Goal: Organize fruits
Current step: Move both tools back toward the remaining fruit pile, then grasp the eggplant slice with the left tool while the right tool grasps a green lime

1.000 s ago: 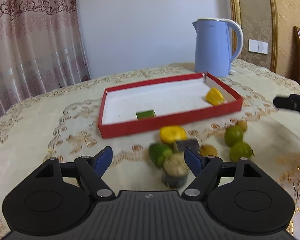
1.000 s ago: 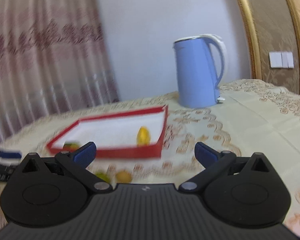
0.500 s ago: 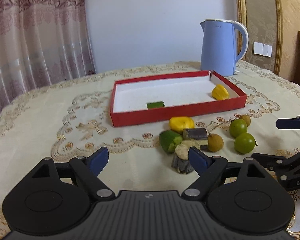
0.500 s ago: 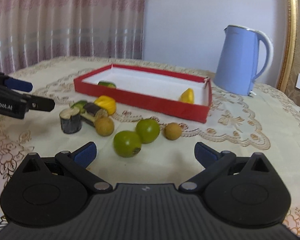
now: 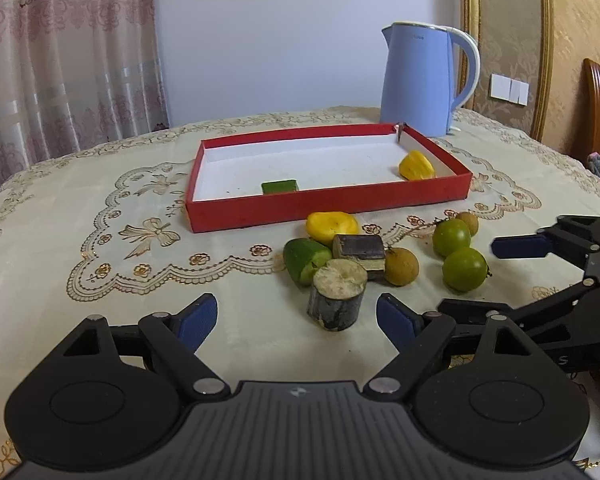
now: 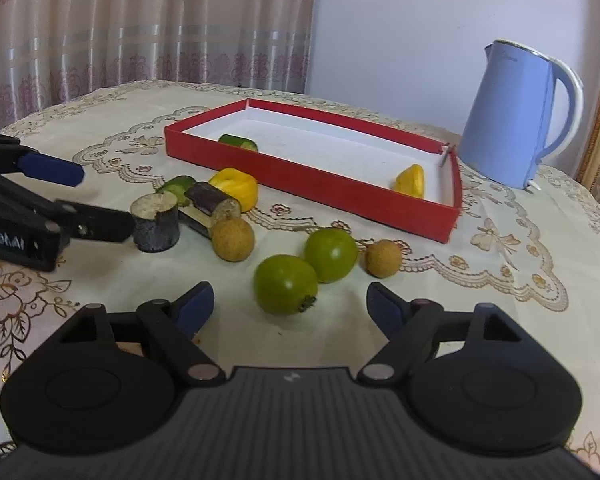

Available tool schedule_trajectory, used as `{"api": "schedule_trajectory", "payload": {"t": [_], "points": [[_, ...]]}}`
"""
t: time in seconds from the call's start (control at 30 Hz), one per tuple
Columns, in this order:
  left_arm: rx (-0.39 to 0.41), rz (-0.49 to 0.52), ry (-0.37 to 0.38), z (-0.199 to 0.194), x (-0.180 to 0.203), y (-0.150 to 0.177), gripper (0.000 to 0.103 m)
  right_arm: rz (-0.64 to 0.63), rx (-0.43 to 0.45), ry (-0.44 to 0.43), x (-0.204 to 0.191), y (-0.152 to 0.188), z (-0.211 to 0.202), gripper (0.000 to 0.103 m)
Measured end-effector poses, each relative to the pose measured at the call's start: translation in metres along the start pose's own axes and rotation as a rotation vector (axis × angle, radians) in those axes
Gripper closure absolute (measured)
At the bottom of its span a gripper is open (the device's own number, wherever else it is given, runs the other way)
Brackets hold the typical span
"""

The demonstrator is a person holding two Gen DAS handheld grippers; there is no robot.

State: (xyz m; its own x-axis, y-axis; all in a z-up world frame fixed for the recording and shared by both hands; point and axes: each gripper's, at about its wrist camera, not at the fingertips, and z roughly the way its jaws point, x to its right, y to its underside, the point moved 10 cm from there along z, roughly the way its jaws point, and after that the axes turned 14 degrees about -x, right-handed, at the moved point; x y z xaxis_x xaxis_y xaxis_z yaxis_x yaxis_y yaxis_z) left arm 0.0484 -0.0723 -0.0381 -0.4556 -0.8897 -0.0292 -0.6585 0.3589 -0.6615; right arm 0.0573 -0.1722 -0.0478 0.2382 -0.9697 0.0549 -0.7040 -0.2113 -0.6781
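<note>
Both grippers hang over a lace-patterned tablecloth (image 5: 100, 216) with nothing between their blue pads. The right gripper (image 6: 290, 306), whose jaws have just been closing from their widest to a middling gap, now frames the nearer green fruit (image 6: 285, 284) without touching it; half a second ago that fruit sat farther ahead of the pads. The left gripper (image 5: 296, 318) stands wide, its jaws slightly farther apart than a second ago, with a dark-barked cane stump (image 5: 337, 299) just in front of its right pad. That stump and the pile behind it appeared farther off in the earlier left-wrist view.

Loose fruit lies on the cloth just before the red tray (image 5: 328, 202): a cut cucumber piece (image 5: 306, 258), a second dark cane piece (image 5: 360, 249) lying on its side, a yellow chunk (image 5: 331, 225), a brown longan (image 5: 401, 266), a second green fruit (image 5: 451, 237) and a smaller longan (image 5: 468, 222) behind it.

Inside the white-lined tray are a green cucumber slice (image 5: 279, 187) by the near wall and a yellow piece (image 5: 416, 166) at the right end. A pale blue kettle (image 5: 418, 80) stands behind the tray.
</note>
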Motion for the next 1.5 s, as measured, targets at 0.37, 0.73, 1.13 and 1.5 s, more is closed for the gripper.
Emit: {"api": "schedule_trajectory", "payload": {"t": [0.37, 0.73, 1.13, 1.5], "points": [[-0.024, 0.01, 0.014, 0.008, 0.009, 0.001, 0.016, 0.013, -0.003, -0.041, -0.003, -0.003, 0.006, 0.053], [-0.04, 0.022, 0.021, 0.016, 0.02, -0.002, 0.016, 0.033, 0.009, -0.065, 0.006, -0.002, 0.005, 0.07], [-0.068, 0.013, 0.025, 0.032, 0.027, -0.004, 0.016, 0.048, 0.012, -0.08, 0.013, 0.004, 0.0, 0.07], [-0.065, -0.034, 0.039, 0.04, 0.024, -0.008, 0.022, 0.068, 0.009, -0.101, 0.017, 0.01, -0.002, 0.07]]}}
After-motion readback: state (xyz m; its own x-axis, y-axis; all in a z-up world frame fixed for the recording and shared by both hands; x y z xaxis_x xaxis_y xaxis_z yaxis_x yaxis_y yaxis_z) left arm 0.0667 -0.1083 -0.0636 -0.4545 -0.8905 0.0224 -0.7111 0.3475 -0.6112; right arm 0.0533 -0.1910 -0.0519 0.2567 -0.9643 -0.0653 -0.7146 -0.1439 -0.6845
